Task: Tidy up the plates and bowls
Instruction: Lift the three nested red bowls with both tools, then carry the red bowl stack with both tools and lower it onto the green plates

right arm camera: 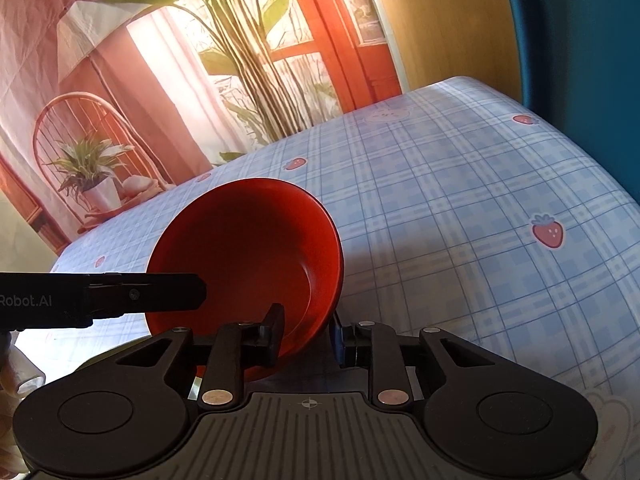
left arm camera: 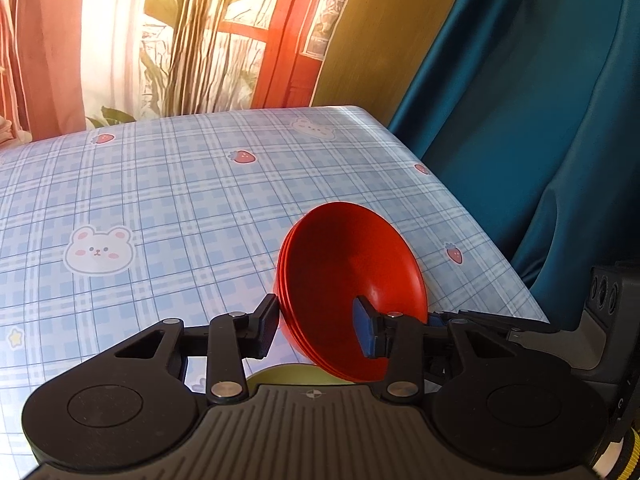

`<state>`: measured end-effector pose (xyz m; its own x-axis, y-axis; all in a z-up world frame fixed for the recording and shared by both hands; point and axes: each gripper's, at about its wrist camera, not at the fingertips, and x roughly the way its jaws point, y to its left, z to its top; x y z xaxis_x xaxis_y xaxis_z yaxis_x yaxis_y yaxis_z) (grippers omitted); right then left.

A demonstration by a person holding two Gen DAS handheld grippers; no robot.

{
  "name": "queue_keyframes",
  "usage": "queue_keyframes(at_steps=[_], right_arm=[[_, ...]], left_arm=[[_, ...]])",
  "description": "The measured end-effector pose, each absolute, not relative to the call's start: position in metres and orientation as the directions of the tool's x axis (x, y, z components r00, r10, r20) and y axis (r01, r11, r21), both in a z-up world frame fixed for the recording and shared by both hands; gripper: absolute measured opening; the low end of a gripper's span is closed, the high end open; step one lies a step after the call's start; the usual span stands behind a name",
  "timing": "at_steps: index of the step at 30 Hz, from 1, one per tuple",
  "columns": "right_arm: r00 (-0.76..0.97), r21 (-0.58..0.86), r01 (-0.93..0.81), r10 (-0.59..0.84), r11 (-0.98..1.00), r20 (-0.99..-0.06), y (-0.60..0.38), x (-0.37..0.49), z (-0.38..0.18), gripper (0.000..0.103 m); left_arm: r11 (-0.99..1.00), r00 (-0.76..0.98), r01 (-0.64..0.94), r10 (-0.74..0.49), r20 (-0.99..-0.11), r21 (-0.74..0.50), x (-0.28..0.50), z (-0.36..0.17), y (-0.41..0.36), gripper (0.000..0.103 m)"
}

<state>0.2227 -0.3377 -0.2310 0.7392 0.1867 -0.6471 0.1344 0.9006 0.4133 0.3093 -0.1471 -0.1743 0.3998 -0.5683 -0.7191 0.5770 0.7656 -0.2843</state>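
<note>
My left gripper (left arm camera: 316,330) is shut on the rim of a stack of red plates (left arm camera: 352,284), held tilted on edge above the checked tablecloth (left arm camera: 180,200). A yellow-green dish (left arm camera: 288,376) shows just below the stack, mostly hidden by the gripper body. My right gripper (right arm camera: 308,338) is shut on the rim of a red bowl (right arm camera: 248,256), tilted with its opening facing the camera. The left gripper's black finger (right arm camera: 160,292) reaches in front of the bowl from the left.
The table's right edge (left arm camera: 480,232) drops off beside a blue curtain (left arm camera: 540,120). A printed backdrop with plants and a red window (left arm camera: 240,40) hangs behind the far edge. A strip of the right gripper's body (left arm camera: 608,320) shows at the left view's right edge.
</note>
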Motion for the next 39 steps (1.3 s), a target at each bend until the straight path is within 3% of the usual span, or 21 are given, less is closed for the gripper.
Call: queue_keyframes(at_steps=[20,39], right_arm=[[0.773,0.396,0.098,0.181,0.913,-0.608,-0.321,0.202,-0.193,0.022],[0.745,0.354,0.04,0.208,0.934,-0.634,-0.282,0.176,-0.181,0.022]], left_arm=[[0.769,0.445,0.575,-0.581,-0.681,-0.28,0.276,-0.142,-0.123,0.043],[0.785,0.445,0.532,-0.579,-0.683,-0.319,0.234,-0.15,-0.076,0.043]])
